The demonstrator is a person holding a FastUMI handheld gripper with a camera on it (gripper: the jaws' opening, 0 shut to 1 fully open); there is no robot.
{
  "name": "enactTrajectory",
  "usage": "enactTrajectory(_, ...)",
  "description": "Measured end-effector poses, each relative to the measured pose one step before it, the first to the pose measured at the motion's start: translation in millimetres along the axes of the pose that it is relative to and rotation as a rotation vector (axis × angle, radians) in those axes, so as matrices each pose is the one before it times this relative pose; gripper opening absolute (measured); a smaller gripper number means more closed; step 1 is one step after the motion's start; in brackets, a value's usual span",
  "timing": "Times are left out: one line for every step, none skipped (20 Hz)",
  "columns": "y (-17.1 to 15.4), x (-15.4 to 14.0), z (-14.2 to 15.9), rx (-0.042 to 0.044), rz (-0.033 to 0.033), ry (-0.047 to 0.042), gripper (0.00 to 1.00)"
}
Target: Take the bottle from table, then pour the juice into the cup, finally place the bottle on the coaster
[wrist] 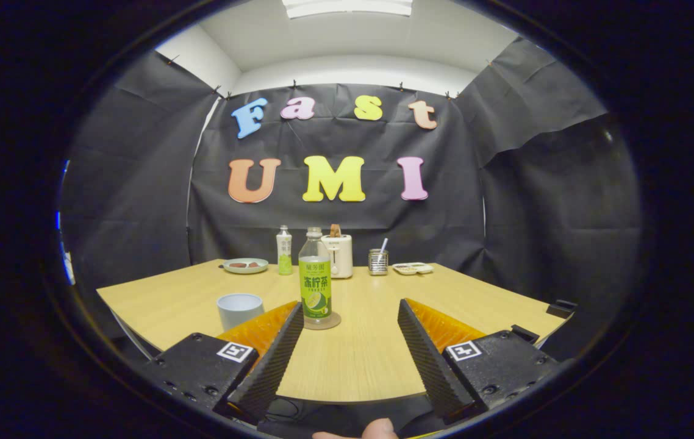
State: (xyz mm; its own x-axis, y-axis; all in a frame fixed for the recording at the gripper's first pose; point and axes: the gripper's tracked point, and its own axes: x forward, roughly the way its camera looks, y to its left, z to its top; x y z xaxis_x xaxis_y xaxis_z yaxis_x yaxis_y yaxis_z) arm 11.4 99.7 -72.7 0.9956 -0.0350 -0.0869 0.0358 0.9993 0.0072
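Note:
A clear bottle (315,274) with a green label stands upright on a round coaster (322,321) on the wooden table (371,353). It is just ahead of the tip of my left finger (274,353), apart from it. A pale blue cup (239,310) stands on the table to the left of the bottle, beyond the left finger. My gripper (351,313) is open, its fingers spread wide with nothing between them but bare tabletop.
At the table's far side stand a second small bottle (285,250), a plate with food (246,265), a white toaster (337,255), a metal holder with utensils (378,261) and a small tray (413,267). A fingertip of a person (377,430) shows below the gripper.

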Motion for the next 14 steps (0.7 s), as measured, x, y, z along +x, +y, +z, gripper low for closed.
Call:
enactTrajectory(1.78, -0.7, -1.15, -0.01351, -0.00674, -0.01969, 0.99)
enactTrajectory(0.65, 0.16, -3.25, -0.01468, -0.00636, -0.01105, 0.99)
enactTrajectory(1.36, -0.06, -4.26, -0.01139, -0.00338, -0.00655, 0.99)
enactTrajectory(1.49, 0.34, -3.69, -0.00559, 0.00024, -0.00486, 0.99)
enactTrajectory(1.14, -0.04, -2.38, -0.0033, -0.00178, -0.00193, 0.99)
enactTrajectory(-0.1, 1.81, -2.51, -0.00135, -0.00106, 0.00142, 0.99)
enactTrajectory(2.39, 0.43, -3.74, -0.00156, 0.00034, 0.00435, 0.99)
enactTrajectory(2.4, 0.36, -3.19, -0.00324, 0.00103, 0.0005, 0.99)
enactTrajectory(1.31, -0.9, 0.12, -0.00539, -0.00128, -0.0053, 0.99)
enactTrajectory(0.42, 0.08, 1.09, -0.00371, -0.00032, -0.00545, 0.99)
enactTrajectory(2.23, 0.36, 1.56, -0.00201, 0.00187, -0.00689, 0.99)
enactTrajectory(-7.02, -6.97, -0.74, -0.00018, 0.00251, -0.00062, 0.99)
enactTrajectory(1.01, -0.53, 0.03, -0.00015, 0.00519, -0.00081, 0.99)
enactTrajectory(0.7, 1.7, -0.12, 0.00225, 0.00561, 0.00357, 0.99)
